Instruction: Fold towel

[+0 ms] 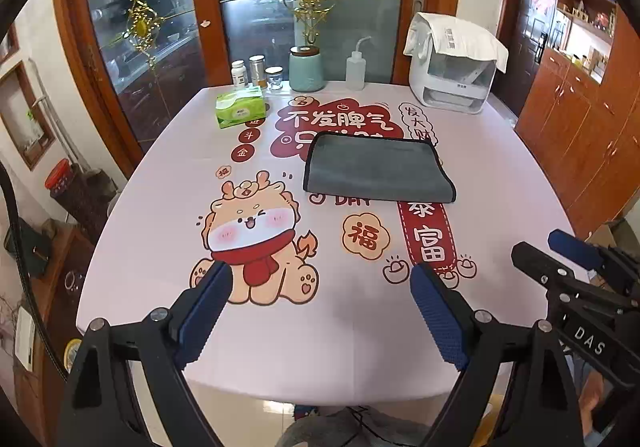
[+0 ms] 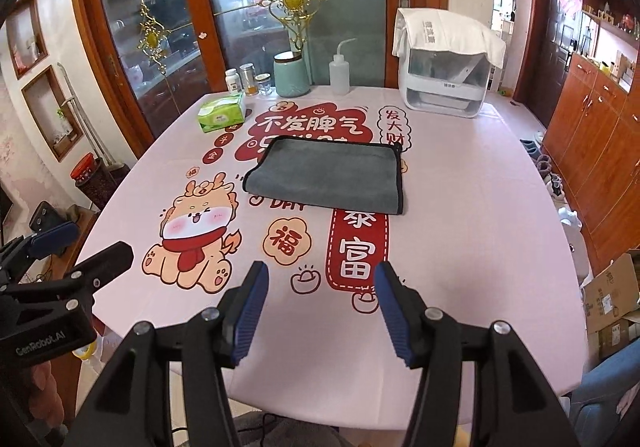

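From the left wrist, we hold our left tool (image 1: pixel 320 279) spread apart above the pink cartoon-printed desk (image 1: pixel 360 327); the folded grey black-edged towel (image 1: pixel 378 171) lies flat mid-desk, well ahead. From the right wrist, our right tool (image 2: pixel 322 277) is likewise spread, empty, the towel (image 2: pixel 328 177) beyond it.

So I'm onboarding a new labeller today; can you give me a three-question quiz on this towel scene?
1. True or false: the grey towel lies flat on the table, touched by neither gripper.
2. Multiple choice: what stands nearest the green tissue box? A) the white appliance B) the small jars C) the squeeze bottle
3. Fill in: the left gripper and the right gripper both have their jaws ____.

Key: 1 true; 2 B; 3 open.
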The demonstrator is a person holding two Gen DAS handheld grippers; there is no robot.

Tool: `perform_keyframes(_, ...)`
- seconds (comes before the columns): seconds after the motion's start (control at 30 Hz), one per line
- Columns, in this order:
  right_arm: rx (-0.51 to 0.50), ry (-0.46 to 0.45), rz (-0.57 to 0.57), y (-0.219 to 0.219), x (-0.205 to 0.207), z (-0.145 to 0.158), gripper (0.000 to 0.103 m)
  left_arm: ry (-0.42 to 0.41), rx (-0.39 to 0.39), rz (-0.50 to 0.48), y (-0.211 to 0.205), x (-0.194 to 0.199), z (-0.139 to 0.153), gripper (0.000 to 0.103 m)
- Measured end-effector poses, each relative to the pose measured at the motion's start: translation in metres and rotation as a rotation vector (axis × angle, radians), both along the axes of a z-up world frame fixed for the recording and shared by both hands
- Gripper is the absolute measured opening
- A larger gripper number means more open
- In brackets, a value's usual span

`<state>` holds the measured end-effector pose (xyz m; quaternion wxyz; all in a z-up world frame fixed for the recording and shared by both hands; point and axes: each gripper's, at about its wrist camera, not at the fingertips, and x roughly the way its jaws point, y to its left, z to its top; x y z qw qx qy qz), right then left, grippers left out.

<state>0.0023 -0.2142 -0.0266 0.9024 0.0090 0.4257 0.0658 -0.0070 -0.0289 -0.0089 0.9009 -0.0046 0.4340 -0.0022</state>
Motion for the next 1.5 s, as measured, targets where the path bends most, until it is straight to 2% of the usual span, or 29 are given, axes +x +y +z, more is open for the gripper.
perform_keyframes(0.23, 0.016, -0.041, -0.019, 0.014, -0.020, 0.012, 0.056, -0.012, -0.015, 0.030, 0.008, -0.016, 0.005, 0.090)
perform_keyframes(0.37, 0.011, -0.049, -0.024, 0.020, -0.024, 0.013, 0.056, -0.016, 0.001, 0.027, 0.010, -0.018, 0.006, 0.090)
perform_keyframes(0.83, 0.058, -0.035, -0.079, 0.027, -0.037, 0.016, 0.056, -0.053, 0.022, 0.002, 0.014, -0.028, 0.018, 0.091)
perform_keyframes(1.5, 0.031, -0.020, -0.096, 0.034, -0.032, 0.014, 0.056, -0.011, 0.017, -0.015, 0.016, -0.017, 0.011, 0.091)
